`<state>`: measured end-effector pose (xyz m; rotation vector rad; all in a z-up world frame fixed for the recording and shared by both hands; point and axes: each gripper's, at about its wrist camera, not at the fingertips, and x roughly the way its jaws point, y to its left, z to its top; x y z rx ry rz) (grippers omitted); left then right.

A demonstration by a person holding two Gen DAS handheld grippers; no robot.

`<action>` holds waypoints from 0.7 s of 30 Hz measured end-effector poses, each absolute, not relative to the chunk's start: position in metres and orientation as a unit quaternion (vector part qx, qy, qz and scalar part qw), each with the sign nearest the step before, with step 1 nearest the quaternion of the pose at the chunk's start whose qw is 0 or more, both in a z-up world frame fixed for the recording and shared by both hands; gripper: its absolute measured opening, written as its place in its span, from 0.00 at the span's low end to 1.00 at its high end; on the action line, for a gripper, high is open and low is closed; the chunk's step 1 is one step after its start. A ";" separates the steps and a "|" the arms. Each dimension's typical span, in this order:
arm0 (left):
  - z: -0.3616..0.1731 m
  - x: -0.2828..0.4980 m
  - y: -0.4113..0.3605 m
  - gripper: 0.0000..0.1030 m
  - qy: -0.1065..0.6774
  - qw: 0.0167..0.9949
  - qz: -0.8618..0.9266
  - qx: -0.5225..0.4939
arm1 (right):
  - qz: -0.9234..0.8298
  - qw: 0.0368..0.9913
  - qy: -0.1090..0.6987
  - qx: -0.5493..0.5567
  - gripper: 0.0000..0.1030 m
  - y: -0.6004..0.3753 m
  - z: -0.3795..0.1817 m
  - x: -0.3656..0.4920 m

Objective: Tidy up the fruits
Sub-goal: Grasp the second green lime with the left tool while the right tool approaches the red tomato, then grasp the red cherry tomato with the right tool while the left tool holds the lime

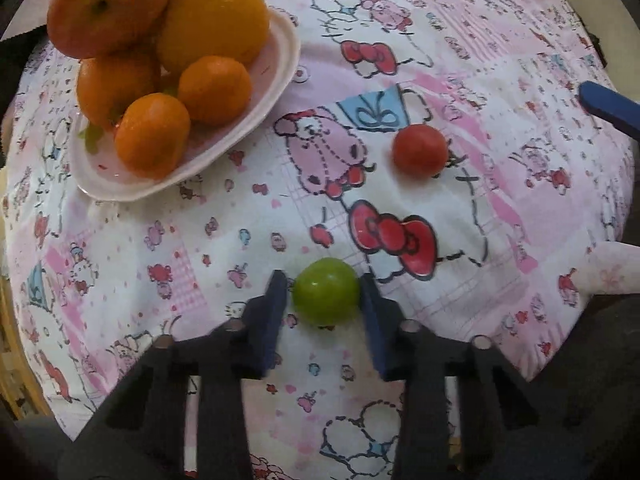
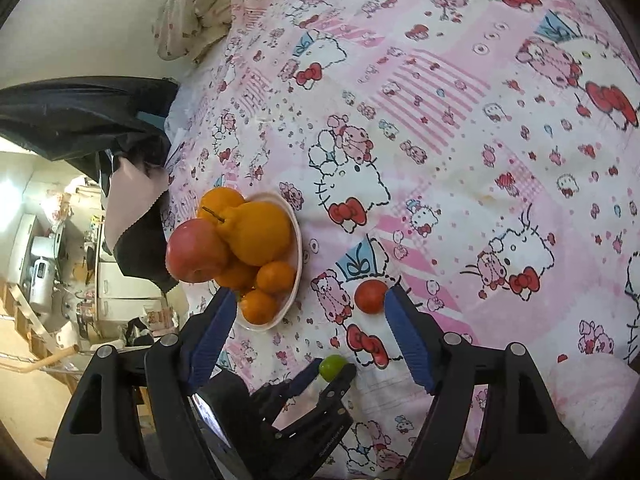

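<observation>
Left claw (image 1: 325, 296): clamped on the green fruit (image 1: 326, 291) lying on the patterned cloth (image 1: 500, 208).
Right claw (image 2: 308, 320): apart, empty.
Red fruit (image 1: 420, 150): on cloth, beside the full plate (image 1: 256, 120).

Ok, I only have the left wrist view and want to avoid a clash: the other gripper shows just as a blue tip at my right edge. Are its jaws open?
Observer: Yes, the right gripper has its jaws wide open and grips nothing.
Operator: Where is it relative to the red fruit?
Observer: In its own view the small red round fruit sits just inside its right-hand blue finger, apparently untouched.
Operator: Anything beyond the plate?
Observer: A cream floral cushion lies far past the pale pink plate.
</observation>
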<state>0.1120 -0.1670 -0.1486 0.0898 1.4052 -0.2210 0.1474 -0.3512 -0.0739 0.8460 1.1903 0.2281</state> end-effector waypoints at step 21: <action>-0.075 0.118 -0.072 0.28 0.592 0.801 -0.089 -0.025 | 0.097 0.709 0.622 0.317 0.68 -0.332 -0.111 0.177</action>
